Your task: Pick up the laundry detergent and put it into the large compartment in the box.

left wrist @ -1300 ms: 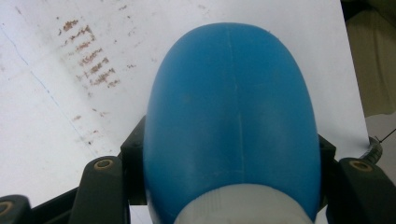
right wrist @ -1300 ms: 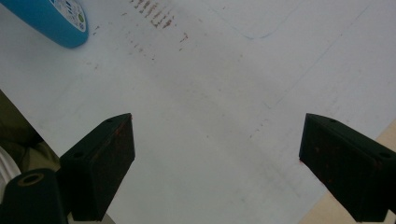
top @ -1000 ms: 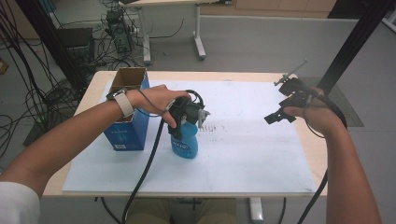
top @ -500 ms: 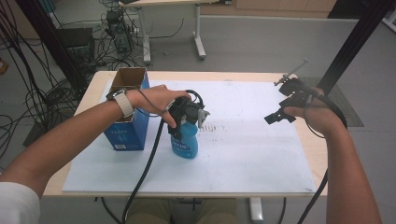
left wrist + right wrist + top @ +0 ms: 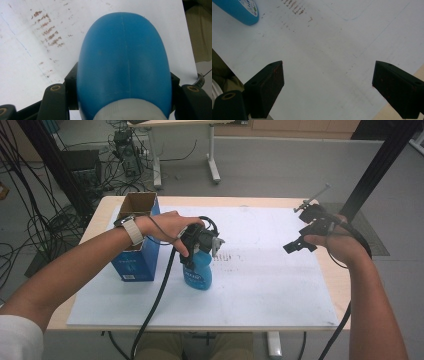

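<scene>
A blue bottle with a pale neck stands upright on the white sheet near the table's middle. My left gripper comes down on it from above and is shut on its upper part. In the left gripper view the bottle bulges between the two black jaws, which press on both its sides. My right gripper hangs above the right part of the sheet, well apart from the bottle. Its jaws stand wide open in the right gripper view, with bare sheet between them and the bottle's base at the top left.
An open blue cardboard box stands at the left of the table, just beside my left forearm. Reddish-brown smudges mark the sheet right of the bottle. The wooden table edge runs close under my right hand. Cables trail off the table's front.
</scene>
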`<act>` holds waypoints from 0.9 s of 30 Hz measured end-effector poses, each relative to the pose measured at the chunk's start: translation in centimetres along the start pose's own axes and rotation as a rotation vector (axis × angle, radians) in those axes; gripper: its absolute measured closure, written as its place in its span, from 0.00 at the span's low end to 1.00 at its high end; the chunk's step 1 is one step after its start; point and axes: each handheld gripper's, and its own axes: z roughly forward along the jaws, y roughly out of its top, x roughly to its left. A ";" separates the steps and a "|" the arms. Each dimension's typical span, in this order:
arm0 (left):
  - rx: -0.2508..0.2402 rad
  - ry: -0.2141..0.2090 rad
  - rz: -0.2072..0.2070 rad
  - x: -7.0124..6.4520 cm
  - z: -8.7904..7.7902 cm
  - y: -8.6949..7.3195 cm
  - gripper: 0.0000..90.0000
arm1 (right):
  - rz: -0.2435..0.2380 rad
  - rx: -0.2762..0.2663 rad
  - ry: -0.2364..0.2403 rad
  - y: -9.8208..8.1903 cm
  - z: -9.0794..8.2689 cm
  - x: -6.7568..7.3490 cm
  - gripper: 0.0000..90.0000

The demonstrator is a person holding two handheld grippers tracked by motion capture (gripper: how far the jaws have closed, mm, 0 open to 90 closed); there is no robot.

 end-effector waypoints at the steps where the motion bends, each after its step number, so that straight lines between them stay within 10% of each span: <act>1: 0.000 0.001 0.000 0.0 0.0 0.0 0.43 | 0.002 0.000 -0.001 0.0 -0.1 0.0 0.11; 27: 0.001 -0.001 -0.004 0.0 0.0 0.0 0.43 | 0.001 -0.002 -0.003 -0.1 0.0 0.0 0.11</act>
